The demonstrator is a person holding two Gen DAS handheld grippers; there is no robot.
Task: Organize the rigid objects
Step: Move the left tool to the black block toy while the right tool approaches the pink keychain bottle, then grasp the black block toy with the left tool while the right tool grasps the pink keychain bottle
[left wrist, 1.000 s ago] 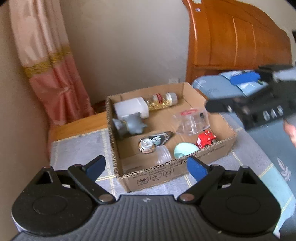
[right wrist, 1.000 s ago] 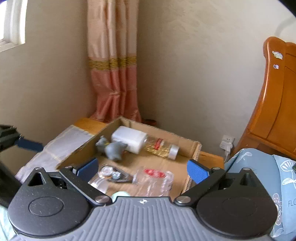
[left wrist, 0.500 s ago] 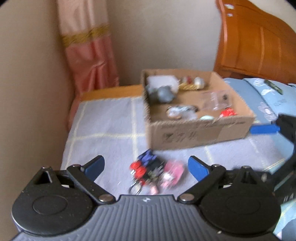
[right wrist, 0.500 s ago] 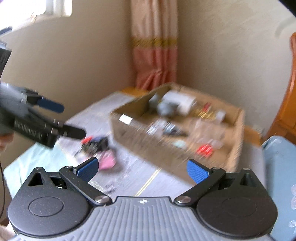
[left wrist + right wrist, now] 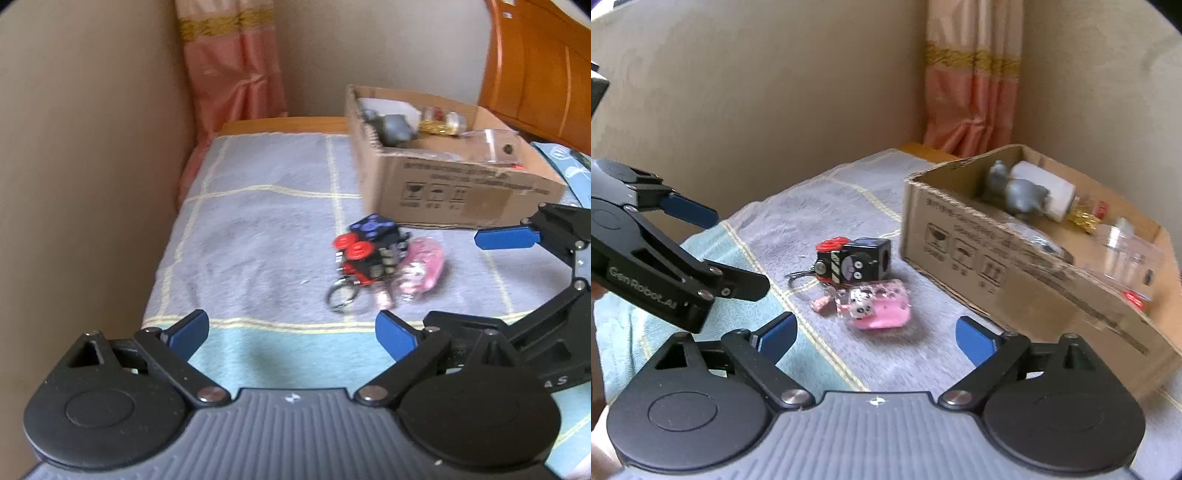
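Each camera looked forward from behind its own tool, low over the grey checked bed cover [image 5: 258,229]. Both views shared the black-and-red cube toy [image 5: 369,251] [image 5: 855,262] and the open brown cardboard box [image 5: 461,199] [image 5: 997,258], the right view sitting nearer.

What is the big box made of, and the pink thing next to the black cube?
The box looks like plain brown cardboard: matte, with wavy cut edges and printed symbols. The pink thing seems glossy clear plastic, since a small figure shows inside, though blur leaves that uncertain.
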